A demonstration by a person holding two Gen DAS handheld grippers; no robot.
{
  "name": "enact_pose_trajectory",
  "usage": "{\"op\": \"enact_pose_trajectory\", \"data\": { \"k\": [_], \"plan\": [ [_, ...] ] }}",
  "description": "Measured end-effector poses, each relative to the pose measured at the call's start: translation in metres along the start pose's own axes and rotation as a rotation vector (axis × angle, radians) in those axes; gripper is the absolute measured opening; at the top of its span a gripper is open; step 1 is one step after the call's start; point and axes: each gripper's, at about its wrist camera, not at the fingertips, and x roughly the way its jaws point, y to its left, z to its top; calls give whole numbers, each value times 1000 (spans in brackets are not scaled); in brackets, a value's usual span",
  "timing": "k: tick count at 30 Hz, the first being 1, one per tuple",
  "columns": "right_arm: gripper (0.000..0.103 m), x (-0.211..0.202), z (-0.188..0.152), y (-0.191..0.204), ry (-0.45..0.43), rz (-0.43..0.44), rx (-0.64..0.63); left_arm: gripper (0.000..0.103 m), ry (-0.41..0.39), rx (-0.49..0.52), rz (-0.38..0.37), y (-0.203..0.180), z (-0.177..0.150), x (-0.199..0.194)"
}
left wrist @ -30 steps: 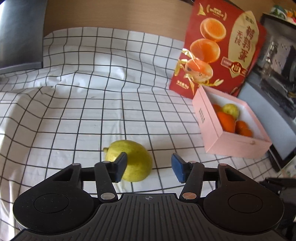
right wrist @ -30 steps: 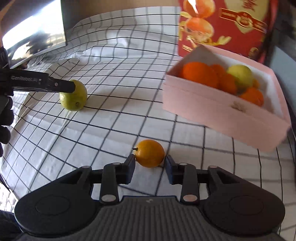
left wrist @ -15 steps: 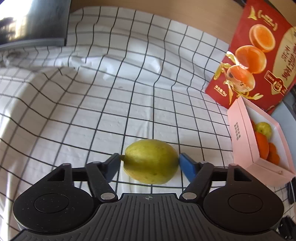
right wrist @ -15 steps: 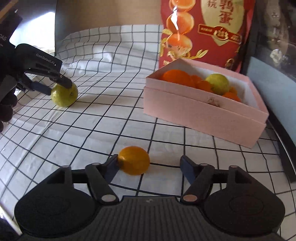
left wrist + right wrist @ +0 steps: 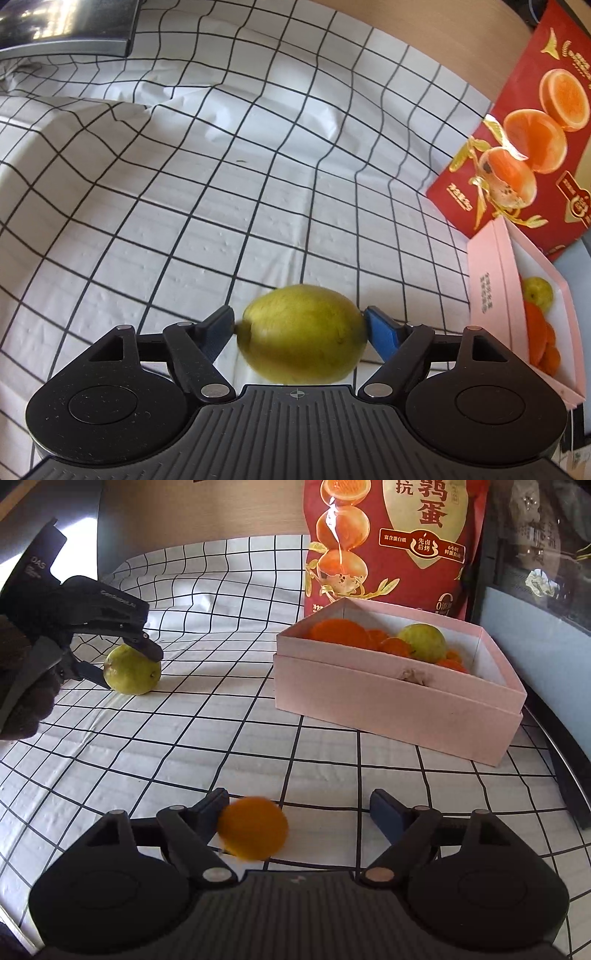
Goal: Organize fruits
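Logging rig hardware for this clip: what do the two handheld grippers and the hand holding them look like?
Both are matte black plastic. The left gripper and right gripper each have a ribbed central body, two round side housings, silver pivot screws and blue finger pads. Seen from the right wrist view, the left one carries pale lettering on its side and is held by a dark-gloved hand. No cables show.

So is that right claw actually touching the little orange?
Cannot tell. In the right wrist view the orange blurs against one finger of the wide-open right gripper.

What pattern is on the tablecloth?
White with a black grid; the tablecloth shows best in the left wrist view.
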Motion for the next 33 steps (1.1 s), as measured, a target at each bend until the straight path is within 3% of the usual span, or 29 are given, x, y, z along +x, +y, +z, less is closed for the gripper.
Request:
{"op": "enact_pose_trajectory", "data": {
  "k": [4,7,19,25,33],
  "plan": [
    [87,0,0,0,0,2,0,80,-6,-12,1,1,3,6],
    [87,0,0,0,1,2,1,70,-11,2,-18,-1,3,5],
    [90,1,0,2,4,6,-1,68,-31,254,-1,-24,-22,-18],
    [90,1,0,2,5,8,-1,67,-20,317,-52,-29,-37,-39],
    [91,1,1,3,6,8,-1,47,-50,401,-84,-49,-48,-49]
  ]
}}
